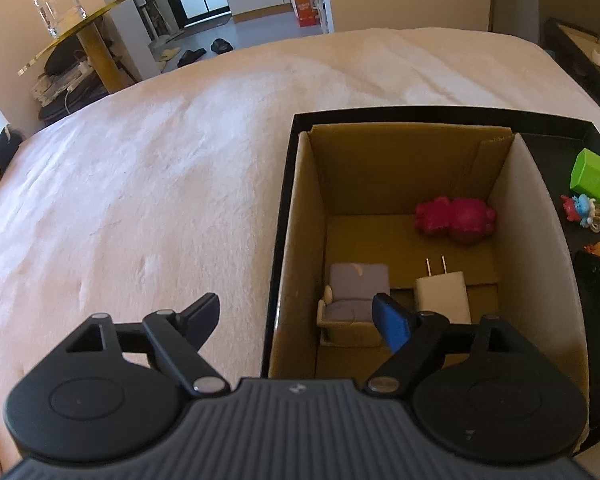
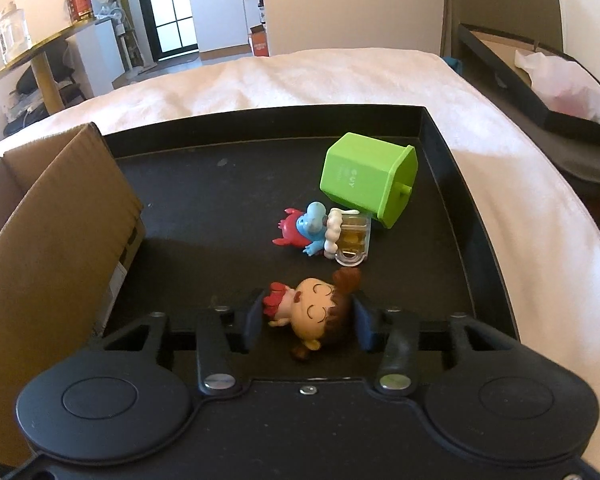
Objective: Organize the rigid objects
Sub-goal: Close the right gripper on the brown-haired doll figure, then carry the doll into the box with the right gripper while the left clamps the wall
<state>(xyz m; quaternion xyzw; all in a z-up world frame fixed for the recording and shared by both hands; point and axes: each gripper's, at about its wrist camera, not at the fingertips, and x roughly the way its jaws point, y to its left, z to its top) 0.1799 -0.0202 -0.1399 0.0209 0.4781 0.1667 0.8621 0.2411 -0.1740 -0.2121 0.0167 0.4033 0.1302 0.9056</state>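
1. Left wrist view: the left gripper [image 1: 300,320] hangs with its jaws spread wide and nothing between them, straddling the near left wall of the cardboard box [image 1: 296,240]. The box stands inside the black tray [image 1: 286,184]. On the box floor lie a pink figure [image 1: 454,218] by the far right corner, a white charger [image 1: 444,294] with its prongs pointing away, and a small grey armchair toy [image 1: 356,300] just left of the charger.

2. Right wrist view: the right gripper [image 2: 306,322] brackets the girl figurine [image 2: 314,312], which lies on its side on the tray floor, to the right of the box. The left pad sits by her red collar and the right pad against her brown hair. Whether the pads actually press on her I cannot tell.

3. Beyond her, farther from the box, lie a blue-and-red figure [image 2: 306,228] with a clear mug [image 2: 352,240] and a tipped green bin [image 2: 370,184].

4. The step looks like picking up the figurine for the box. The round head may roll, so squeeze squarely across its widest part, lift straight, and clear the box wall before lowering.
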